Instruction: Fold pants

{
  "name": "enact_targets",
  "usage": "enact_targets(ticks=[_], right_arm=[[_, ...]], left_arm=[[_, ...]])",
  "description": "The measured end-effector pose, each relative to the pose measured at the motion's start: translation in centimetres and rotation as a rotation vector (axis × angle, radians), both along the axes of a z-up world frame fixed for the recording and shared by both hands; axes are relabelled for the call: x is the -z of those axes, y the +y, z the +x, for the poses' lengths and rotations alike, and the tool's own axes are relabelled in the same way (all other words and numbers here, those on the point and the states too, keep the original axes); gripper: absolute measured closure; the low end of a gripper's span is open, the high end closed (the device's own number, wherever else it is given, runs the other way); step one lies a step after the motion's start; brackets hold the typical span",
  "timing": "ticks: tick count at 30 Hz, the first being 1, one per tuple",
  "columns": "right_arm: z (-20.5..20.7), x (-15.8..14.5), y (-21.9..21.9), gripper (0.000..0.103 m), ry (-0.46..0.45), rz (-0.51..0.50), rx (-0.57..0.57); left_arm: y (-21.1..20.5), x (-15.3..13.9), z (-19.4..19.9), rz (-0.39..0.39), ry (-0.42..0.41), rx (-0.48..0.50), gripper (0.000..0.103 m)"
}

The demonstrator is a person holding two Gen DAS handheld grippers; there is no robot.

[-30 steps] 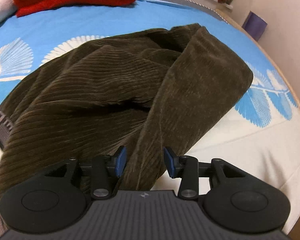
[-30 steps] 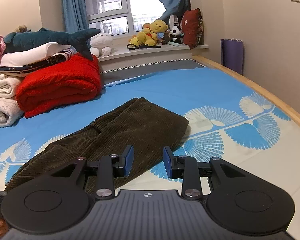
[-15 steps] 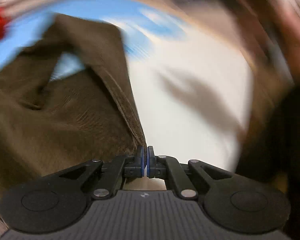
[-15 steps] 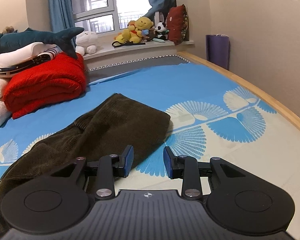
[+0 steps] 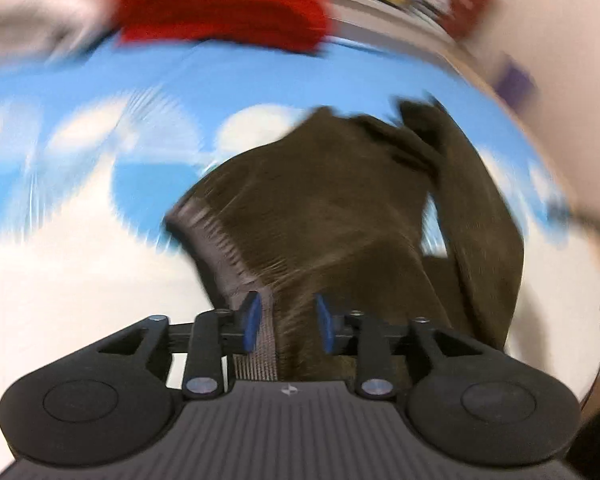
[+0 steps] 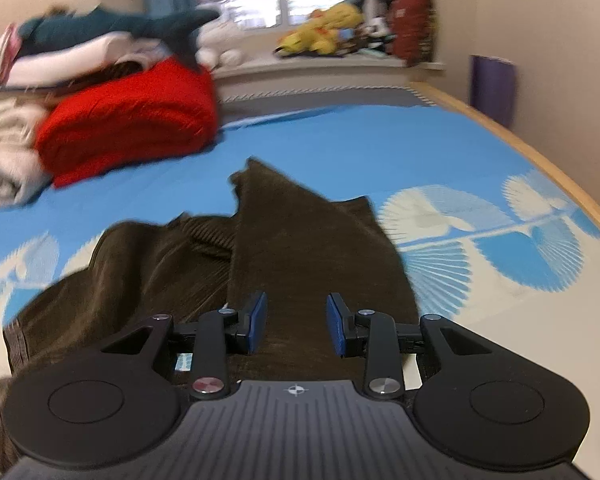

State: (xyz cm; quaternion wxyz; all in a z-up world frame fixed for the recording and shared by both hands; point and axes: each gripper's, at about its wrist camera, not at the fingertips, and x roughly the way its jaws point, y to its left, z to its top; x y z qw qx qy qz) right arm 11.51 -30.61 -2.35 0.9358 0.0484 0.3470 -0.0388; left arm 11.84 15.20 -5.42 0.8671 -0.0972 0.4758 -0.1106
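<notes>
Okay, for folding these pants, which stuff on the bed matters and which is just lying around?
Matters:
brown corduroy pants
left gripper, open
right gripper, open

Lying around:
red folded blanket
shark plush
yellow plush toy
purple object by the wall

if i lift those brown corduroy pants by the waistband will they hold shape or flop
The pants will probably flop: they already lie in soft creases on the bed. The ribbed cloth looks thick, so likely heavyish and grippy. The waistband seems slightly firmer.
</notes>
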Motion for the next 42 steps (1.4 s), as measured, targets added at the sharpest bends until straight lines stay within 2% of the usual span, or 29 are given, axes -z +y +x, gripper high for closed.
enact_targets(ticks=[1, 2, 3, 6, 7, 8, 10, 12, 14, 16, 17, 18, 19, 20, 21, 22, 23, 26, 28, 30, 32, 34, 36, 39, 40, 42], right_arm=[[0.7, 0.6, 0.5, 0.07, 0.016, -0.007, -0.013], [1.6, 1.3, 1.1, 0.072, 0.04, -0.015, -0.024], [2.2, 2.0, 1.4, 0.072, 0.064, -0.014, -0.031], [4.6, 5.0, 2.4, 0.072, 0.189, 0.053, -0.062], [5.5, 6.3, 2.9, 0.067, 0.244, 0.08, -0.082], [6.2, 7.2, 3.5, 0.058, 0.283, 0.087, -0.095], [7.2, 9.1, 4.9, 0.048, 0.339, 0.063, -0.116], [7.9, 10.5, 6.2, 0.042, 0.377, 0.023, -0.138], [8.3, 12.2, 7.4, 0.035, 0.421, -0.008, -0.181], [8.3, 13.5, 8.1, 0.035, 0.456, -0.089, -0.197], [8.3, 13.7, 8.4, 0.037, 0.458, -0.127, -0.204], [8.3, 13.6, 8.5, 0.039, 0.452, -0.139, -0.205], [8.2, 13.3, 8.4, 0.053, 0.444, -0.147, -0.19], [7.9, 12.7, 7.8, 0.073, 0.437, -0.137, -0.176], [7.6, 12.2, 6.9, 0.08, 0.427, -0.107, -0.169], [7.0, 11.3, 5.8, 0.093, 0.404, -0.071, -0.16], [6.2, 10.3, 4.5, 0.095, 0.371, -0.055, -0.157], [3.4, 8.0, 0.5, 0.096, 0.301, -0.013, -0.14], [0.8, 7.0, -2.5, 0.096, 0.268, 0.038, -0.162], [-2.2, 6.9, -4.9, 0.096, 0.289, 0.068, -0.224], [-5.3, 7.9, -6.6, 0.096, 0.365, 0.111, -0.333], [-7.6, 9.3, -6.6, 0.095, 0.463, 0.111, -0.456], [-8.8, 10.1, -6.1, 0.092, 0.515, 0.097, -0.521], [-8.0, 9.1, -6.3, 0.089, 0.467, 0.144, -0.503], [-7.3, 8.3, -6.5, 0.083, 0.424, 0.164, -0.48], [-6.0, 6.8, -6.6, 0.082, 0.343, 0.2, -0.432]], left_arm=[[1.0, 2.2, 0.5, -0.054, 0.081, -0.041, 0.063], [1.0, 4.1, 1.7, -0.032, 0.218, -0.057, 0.067], [1.7, 4.5, 1.9, -0.02, 0.229, -0.078, 0.066], [1.2, 4.8, 2.6, 0.043, 0.155, -0.069, 0.057], [0.9, 5.2, 2.9, 0.03, 0.163, -0.062, 0.053], [0.9, 5.8, 3.2, 0.01, 0.188, -0.057, 0.047], [0.2, 6.7, 4.0, -0.008, 0.217, -0.037, 0.043], [0.7, 7.1, 3.1, -0.001, 0.219, -0.017, 0.03], [-0.1, 7.9, 3.2, 0.022, 0.238, 0.009, 0.031], [-0.9, 8.4, 3.2, 0.035, 0.248, 0.047, 0.044], [-1.5, 8.6, 3.1, 0.079, 0.245, 0.063, 0.054], [-1.7, 8.7, 2.9, 0.103, 0.239, 0.082, 0.06], [-1.8, 8.5, 2.7, 0.113, 0.231, 0.1, 0.067], [-1.7, 8.1, 2.4, 0.122, 0.22, 0.114, 0.087], [-1.6, 7.8, 2.2, 0.115, 0.211, 0.122, 0.094], [-1.4, 7.2, 1.8, 0.12, 0.192, 0.121, 0.094], [-1.1, 6.3, 1.4, 0.141, 0.162, 0.117, 0.095], [0.9, 3.9, -0.1, 0.153, 0.098, 0.054, 0.096], [2.1, 2.5, -1.6, 0.205, 0.064, 0.028, 0.096], [2.9, 1.7, -3.2, 0.32, 0.054, 0.0, 0.098], [3.9, 1.9, -4.1, 0.363, 0.093, -0.039, 0.097], [4.3, 3.3, -4.2, 0.366, 0.173, -0.04, 0.09], [4.4, 4.4, -4.0, 0.413, 0.213, -0.048, 0.07], [4.1, 3.0, -3.7, 0.474, 0.136, -0.125, 0.068], [3.8, 2.4, -3.7, 0.475, 0.108, -0.137, 0.067], [3.3, 1.9, -3.7, 0.447, 0.096, -0.143, 0.067]])
